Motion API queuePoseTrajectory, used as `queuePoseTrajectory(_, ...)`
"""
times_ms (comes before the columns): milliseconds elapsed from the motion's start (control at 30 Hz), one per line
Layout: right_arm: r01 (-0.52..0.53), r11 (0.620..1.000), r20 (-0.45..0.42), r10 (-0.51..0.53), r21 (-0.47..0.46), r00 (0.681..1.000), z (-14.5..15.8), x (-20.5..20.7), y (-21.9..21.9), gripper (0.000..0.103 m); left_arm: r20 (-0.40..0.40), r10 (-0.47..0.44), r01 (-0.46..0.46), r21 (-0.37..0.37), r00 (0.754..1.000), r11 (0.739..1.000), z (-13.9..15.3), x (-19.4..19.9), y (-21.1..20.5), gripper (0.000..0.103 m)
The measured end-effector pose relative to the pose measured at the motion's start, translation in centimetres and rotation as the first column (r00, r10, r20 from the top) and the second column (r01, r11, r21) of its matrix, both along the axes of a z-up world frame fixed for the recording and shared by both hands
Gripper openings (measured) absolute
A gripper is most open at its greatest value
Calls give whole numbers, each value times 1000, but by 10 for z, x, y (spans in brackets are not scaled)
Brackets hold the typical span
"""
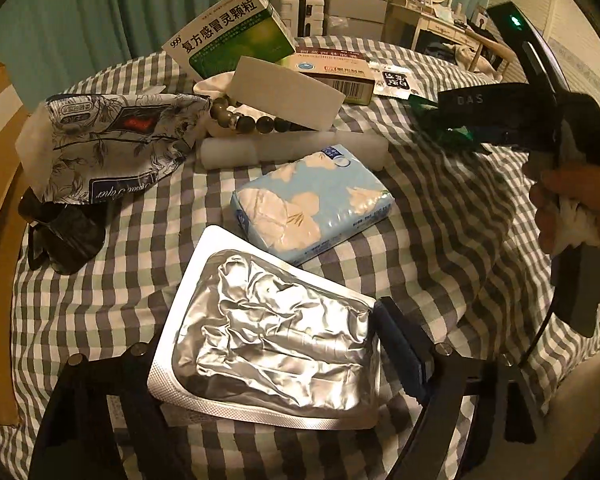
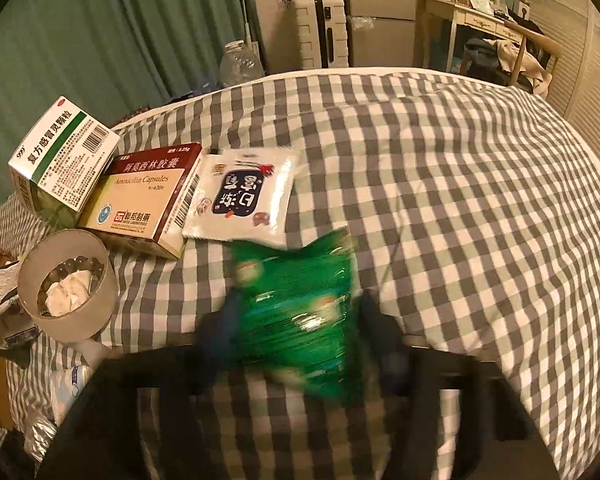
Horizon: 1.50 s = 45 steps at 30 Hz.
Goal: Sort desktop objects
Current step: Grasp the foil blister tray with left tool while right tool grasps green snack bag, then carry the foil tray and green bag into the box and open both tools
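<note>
You are setting the left gripper around the silver foil pack on the checked cloth, jaws spread and not visibly pressing, so be squaring them on its edges before squeezing. Your right gripper is straddling the blurred green packet; I cannot tell whether it is pinching. Only the right wrist view is showing the cylinder holding beads; only the left is showing the tissue pack.

2 near, downward wrist views
</note>
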State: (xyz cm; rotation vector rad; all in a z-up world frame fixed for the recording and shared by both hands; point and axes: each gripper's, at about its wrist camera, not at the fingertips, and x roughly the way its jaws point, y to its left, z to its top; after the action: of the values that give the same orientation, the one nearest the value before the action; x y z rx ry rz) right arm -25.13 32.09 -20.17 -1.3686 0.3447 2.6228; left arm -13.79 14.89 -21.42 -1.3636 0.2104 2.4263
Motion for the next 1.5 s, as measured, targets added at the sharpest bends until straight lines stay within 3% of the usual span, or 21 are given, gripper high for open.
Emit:
queuePoseTrajectory(67, 1, 1000, -4, -1, -23, 1000, 0, 5, 3, 40, -4, -1, 1, -1, 1000, 1000, 2, 2, -2, 85)
queuePoseTrajectory(167, -1, 1000, -12, 1, -18, 1000, 4, 13, 2, 36, 4, 16, -16, -1, 1000, 1000, 7, 7, -10, 82)
queuePoseTrajectory(200, -2, 1000, -15, 2, -22, 1000, 6, 17, 2, 35, 7, 18, -18, 10, 1000, 1000, 9, 8, -13, 71)
queuePoseTrajectory(233, -1, 1000, -20, 1, -27, 1000, 8, 21, 2, 35, 14, 20, -21, 26, 1000, 999, 12, 8, -15, 69)
queuePoseTrajectory(267, 0, 1000, -24, -1, -31, 1000, 10, 25, 0, 35, 16, 31, -32, 37, 999, 999, 17, 9, -19, 58)
queuePoseTrajectory(300, 0, 1000, -28, -1, -32, 1000, 14, 30, 0, 35, 20, 31, -32, 42, 999, 999, 21, 8, -18, 54)
queuePoseTrajectory(467, -1, 999, -51, -1, -40, 999, 30, 44, -8, 35, 32, 5, -6, 44, 999, 999, 27, 7, -15, 37)
queuePoseTrajectory(567, -10, 998, -61, 6, -62, 998, 37, 59, -14, 35, 37, 15, -17, 44, 999, 999, 28, 13, -17, 36)
queuePoseTrajectory(633, -16, 998, -63, 12, -63, 998, 39, 65, -16, 35, 40, 17, -19, 58, 999, 998, 28, 15, -17, 31)
queuePoseTrajectory(700, -16, 998, -66, 12, -63, 998, 42, 71, -16, 35, 40, 6, -9, 87, 999, 996, 32, 18, -16, 12)
queuePoseTrajectory(733, -21, 998, -67, 17, -64, 998, 43, 72, -15, 35, 37, -4, 1, 97, 999, 995, 34, 21, -16, 10)
queuePoseTrajectory(867, -32, 998, -94, 26, -61, 995, 54, 83, -20, 35, 11, -43, 42, 75, 999, 996, 46, 27, -8, 8)
queuePoseTrajectory(1100, -58, 997, -120, 52, -47, 991, 72, 101, -29, 35, 6, 17, -18, 130, 1000, 991, 69, 22, -16, 8)
queuePoseTrajectory(1500, -167, 986, -191, 160, -22, 969, 136, 131, -86, 35, -71, 37, -25, 168, 997, 985, 152, 20, -45, 8)
